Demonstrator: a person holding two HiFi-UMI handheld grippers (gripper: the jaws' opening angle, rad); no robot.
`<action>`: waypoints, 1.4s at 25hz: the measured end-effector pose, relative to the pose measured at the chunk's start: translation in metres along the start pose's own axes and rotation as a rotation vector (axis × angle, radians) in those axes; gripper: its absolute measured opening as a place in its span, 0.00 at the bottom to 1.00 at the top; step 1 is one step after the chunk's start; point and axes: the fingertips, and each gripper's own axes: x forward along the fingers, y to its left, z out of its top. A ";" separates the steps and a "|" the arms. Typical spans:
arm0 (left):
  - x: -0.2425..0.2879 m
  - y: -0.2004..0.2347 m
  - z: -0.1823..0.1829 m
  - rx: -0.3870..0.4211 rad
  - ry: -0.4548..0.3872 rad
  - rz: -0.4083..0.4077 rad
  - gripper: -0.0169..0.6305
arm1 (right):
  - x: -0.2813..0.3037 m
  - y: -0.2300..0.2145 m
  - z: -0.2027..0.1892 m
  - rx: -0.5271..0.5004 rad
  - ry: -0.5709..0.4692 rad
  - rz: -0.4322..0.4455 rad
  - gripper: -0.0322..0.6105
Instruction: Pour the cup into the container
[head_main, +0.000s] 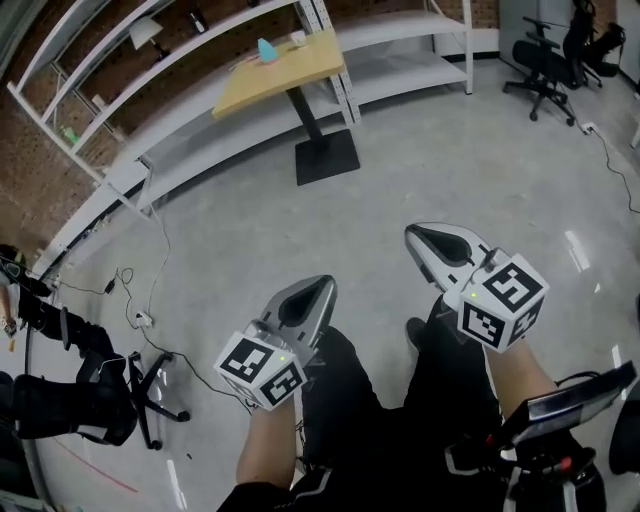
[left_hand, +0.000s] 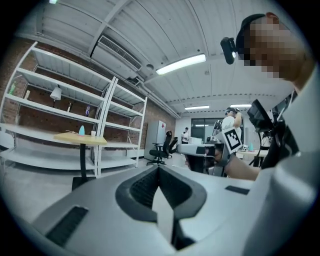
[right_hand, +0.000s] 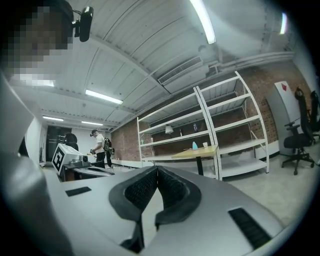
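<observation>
A pale blue container (head_main: 266, 49) and a small white cup (head_main: 298, 38) stand on a wooden pedestal table (head_main: 290, 75), far ahead across the floor. The left gripper view shows them as the container (left_hand: 81, 131) and cup (left_hand: 93, 133) on the table (left_hand: 75, 138); the right gripper view has the container (right_hand: 194, 145) and cup (right_hand: 205, 144). My left gripper (head_main: 322, 285) and right gripper (head_main: 415, 235) hover above the person's legs, well short of the table. Both are shut with nothing between the jaws, which also shows for the left gripper (left_hand: 159, 167) and right gripper (right_hand: 157, 168).
White shelving (head_main: 180, 100) runs along the brick wall behind the table. Cables (head_main: 140, 310) trail on the floor at left, beside a black chair base (head_main: 150, 395). An office chair (head_main: 545, 65) stands at the far right. A person (right_hand: 100, 147) stands in the distance.
</observation>
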 end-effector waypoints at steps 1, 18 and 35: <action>0.009 0.013 0.005 0.001 -0.006 0.000 0.02 | 0.012 -0.008 0.004 -0.004 -0.005 0.004 0.05; 0.166 0.274 0.088 -0.003 -0.101 0.085 0.02 | 0.266 -0.178 0.061 -0.067 0.019 0.028 0.05; 0.344 0.553 0.159 0.053 -0.105 0.113 0.02 | 0.559 -0.372 0.113 -0.067 -0.045 0.020 0.05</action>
